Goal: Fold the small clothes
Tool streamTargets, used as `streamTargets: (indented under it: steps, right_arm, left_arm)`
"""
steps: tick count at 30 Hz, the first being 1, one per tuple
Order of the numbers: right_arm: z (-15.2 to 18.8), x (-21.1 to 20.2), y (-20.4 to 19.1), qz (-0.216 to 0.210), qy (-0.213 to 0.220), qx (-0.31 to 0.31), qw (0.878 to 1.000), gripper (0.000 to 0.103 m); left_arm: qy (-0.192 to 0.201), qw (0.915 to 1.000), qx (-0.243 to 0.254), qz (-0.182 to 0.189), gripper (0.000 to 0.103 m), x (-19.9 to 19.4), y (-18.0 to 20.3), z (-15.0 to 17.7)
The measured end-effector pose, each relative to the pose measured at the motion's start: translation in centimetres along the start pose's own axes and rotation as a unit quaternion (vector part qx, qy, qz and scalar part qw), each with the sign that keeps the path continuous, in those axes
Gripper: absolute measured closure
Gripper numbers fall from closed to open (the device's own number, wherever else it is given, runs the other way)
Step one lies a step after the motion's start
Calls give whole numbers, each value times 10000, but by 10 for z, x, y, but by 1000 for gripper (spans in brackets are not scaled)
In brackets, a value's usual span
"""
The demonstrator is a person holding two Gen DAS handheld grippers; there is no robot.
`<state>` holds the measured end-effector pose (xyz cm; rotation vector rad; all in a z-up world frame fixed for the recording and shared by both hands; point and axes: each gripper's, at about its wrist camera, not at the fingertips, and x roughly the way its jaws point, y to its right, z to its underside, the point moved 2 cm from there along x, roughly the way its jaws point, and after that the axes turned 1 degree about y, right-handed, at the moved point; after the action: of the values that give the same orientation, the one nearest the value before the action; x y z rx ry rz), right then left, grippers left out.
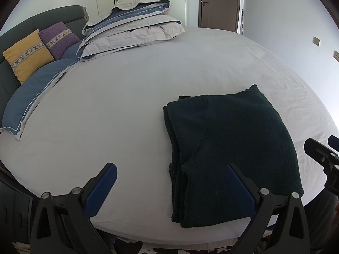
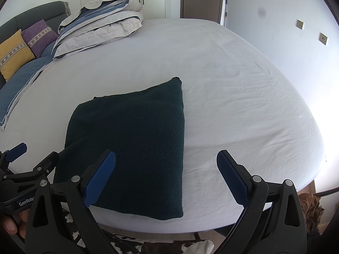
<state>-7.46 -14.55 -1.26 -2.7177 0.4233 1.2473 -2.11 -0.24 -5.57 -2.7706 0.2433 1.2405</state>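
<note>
A dark green knitted garment [image 1: 231, 148] lies folded into a rectangle on the white bed sheet [image 1: 127, 105], near the front edge; it also shows in the right wrist view [image 2: 135, 144]. My left gripper [image 1: 171, 173] is open and empty, held above the bed's front edge with its right finger over the garment's near left part. My right gripper [image 2: 166, 160] is open and empty, its left finger over the garment's near edge, its right finger over bare sheet. The left gripper also shows at the left of the right wrist view [image 2: 27, 158].
A folded grey and blue duvet [image 1: 131, 27] lies at the far side of the bed. A blue pillow [image 1: 38, 97], a yellow cushion [image 1: 26, 55] and a purple cushion [image 1: 58, 39] sit at the left by the headboard. A cowhide rug [image 2: 148, 245] lies on the floor below.
</note>
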Motion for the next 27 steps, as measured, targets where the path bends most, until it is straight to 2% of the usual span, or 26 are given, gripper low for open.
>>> streamTargets:
  steps: [18, 27]
  right_arm:
    - [1, 0, -1, 2, -8, -7, 10000, 6]
    - [6, 4, -3, -9, -36, -16, 10000, 6]
  left_arm:
    - [-4, 10000, -14, 8, 0, 0, -1, 1]
    - [159, 9998, 133, -41, 0, -4, 1, 2]
